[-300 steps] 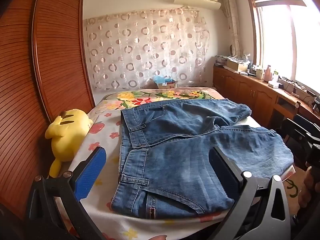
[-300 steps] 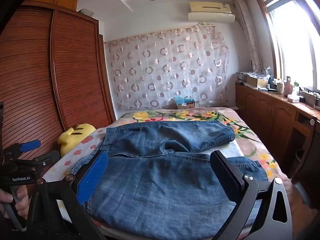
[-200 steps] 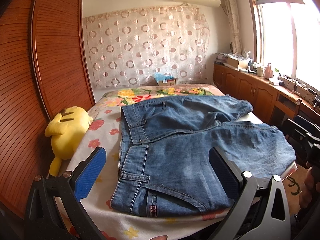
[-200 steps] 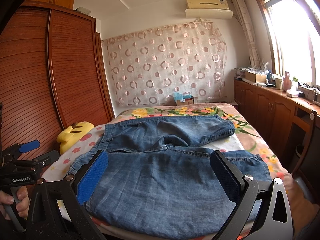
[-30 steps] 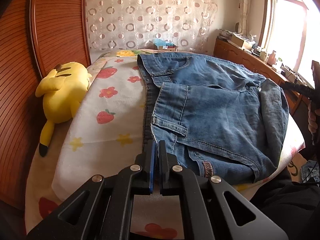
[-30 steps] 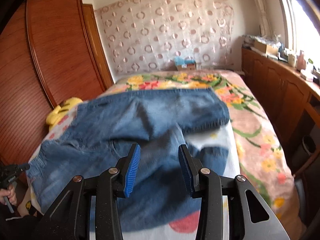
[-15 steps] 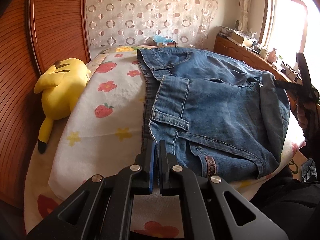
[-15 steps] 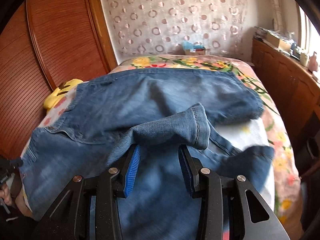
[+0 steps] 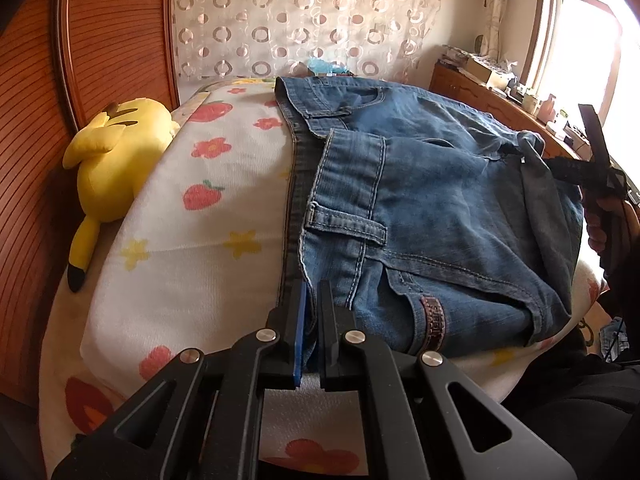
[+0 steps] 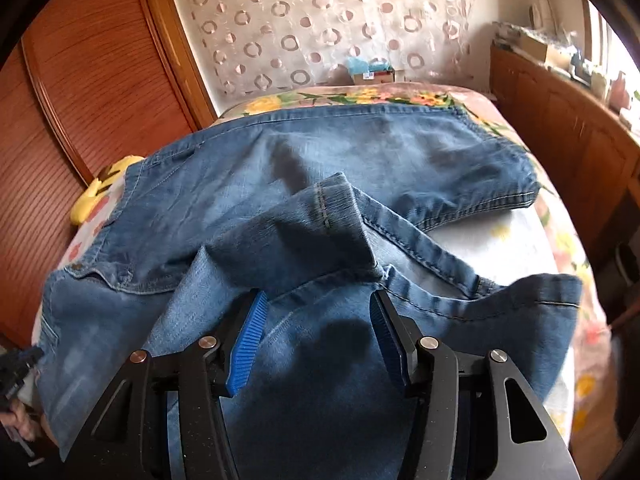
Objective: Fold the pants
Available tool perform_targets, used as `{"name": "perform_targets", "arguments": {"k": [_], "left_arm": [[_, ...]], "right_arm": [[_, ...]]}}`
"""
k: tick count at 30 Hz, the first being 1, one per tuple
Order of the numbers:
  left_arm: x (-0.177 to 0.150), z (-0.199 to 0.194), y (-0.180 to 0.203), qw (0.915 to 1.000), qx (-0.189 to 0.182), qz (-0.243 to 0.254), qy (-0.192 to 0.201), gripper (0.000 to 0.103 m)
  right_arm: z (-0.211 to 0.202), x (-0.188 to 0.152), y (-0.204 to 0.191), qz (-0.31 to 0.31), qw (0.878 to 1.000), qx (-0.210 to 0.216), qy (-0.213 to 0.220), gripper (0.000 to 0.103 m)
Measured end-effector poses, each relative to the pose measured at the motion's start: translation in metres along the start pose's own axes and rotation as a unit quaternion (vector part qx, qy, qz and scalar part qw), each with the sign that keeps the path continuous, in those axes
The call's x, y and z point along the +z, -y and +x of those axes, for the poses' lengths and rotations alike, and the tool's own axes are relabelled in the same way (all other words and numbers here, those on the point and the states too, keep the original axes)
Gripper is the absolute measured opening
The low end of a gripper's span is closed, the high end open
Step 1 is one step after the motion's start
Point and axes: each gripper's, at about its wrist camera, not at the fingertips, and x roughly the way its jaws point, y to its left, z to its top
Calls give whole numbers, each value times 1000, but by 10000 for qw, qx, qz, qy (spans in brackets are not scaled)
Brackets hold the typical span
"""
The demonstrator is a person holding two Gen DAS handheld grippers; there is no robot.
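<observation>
Right claw (image 10: 316, 336) just widened over one jeans (image 10: 320, 208); left claw (image 9: 311, 312) pinches its waistband.

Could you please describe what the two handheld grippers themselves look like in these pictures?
Both are matte black plastic frames with cut-out openings and round silver screw heads. The left gripper has slim straight fingers, one faced in blue. The right gripper carries ribbed blue pads inside both black fingers. No cables or sleeves show clearly.

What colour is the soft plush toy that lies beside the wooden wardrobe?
The plush toy is yellow with black tips; the left wrist view shows it best.
</observation>
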Motion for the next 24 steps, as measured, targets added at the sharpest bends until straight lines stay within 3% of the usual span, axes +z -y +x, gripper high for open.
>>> {"name": "perform_targets", "arguments": {"k": [5, 7, 9, 15, 19, 24], "left_arm": [[-2, 3, 0, 10000, 14, 0, -44, 4], [-3, 3, 0, 10000, 8, -22, -50, 5], [-3, 4, -1, 10000, 1, -41, -71, 7], [-2, 3, -6, 9999, -37, -130, -70, 18], [-1, 0, -9, 9999, 61, -138, -29, 36], [2, -4, -14, 9997, -108, -218, 48, 39]], "right_arm": [[16, 8, -6, -17, 10000, 75, 31, 54], [21, 9, -6, 7, 9999, 121, 4, 37], [26, 9, -5, 5, 9999, 163, 2, 4], [-8, 3, -6, -79, 9984, 125, 541, 0], [-50, -4, 3, -149, 9943, -112, 1054, 0], [-80, -9, 26, -31, 9915, -203, 1283, 0]]}}
